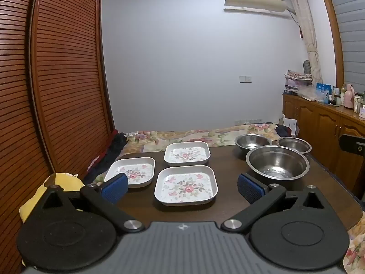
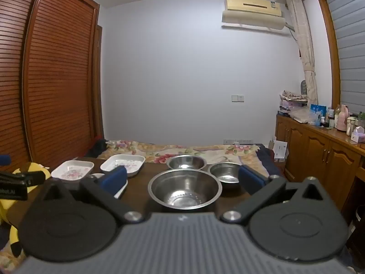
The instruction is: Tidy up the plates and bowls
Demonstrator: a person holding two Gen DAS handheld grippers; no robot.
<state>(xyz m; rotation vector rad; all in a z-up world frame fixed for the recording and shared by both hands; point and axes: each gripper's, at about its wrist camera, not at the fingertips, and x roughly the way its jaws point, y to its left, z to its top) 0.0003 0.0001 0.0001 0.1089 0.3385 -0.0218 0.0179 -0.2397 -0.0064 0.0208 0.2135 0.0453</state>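
Three flowery square plates (image 1: 186, 186) lie apart on the dark table (image 1: 228, 166), with three steel bowls (image 1: 277, 163) at the right. Nothing is stacked yet. The left gripper (image 1: 182, 186) is wide open and holds nothing.

From the right wrist, the big steel bowl (image 2: 184, 188) sits near, two small ones behind. The right gripper (image 2: 182, 180) is wide open and empty too.

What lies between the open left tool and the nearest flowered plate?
Only bare dark table: in the left wrist view the left tool stands open just before the nearest flowered plate, touching nothing.
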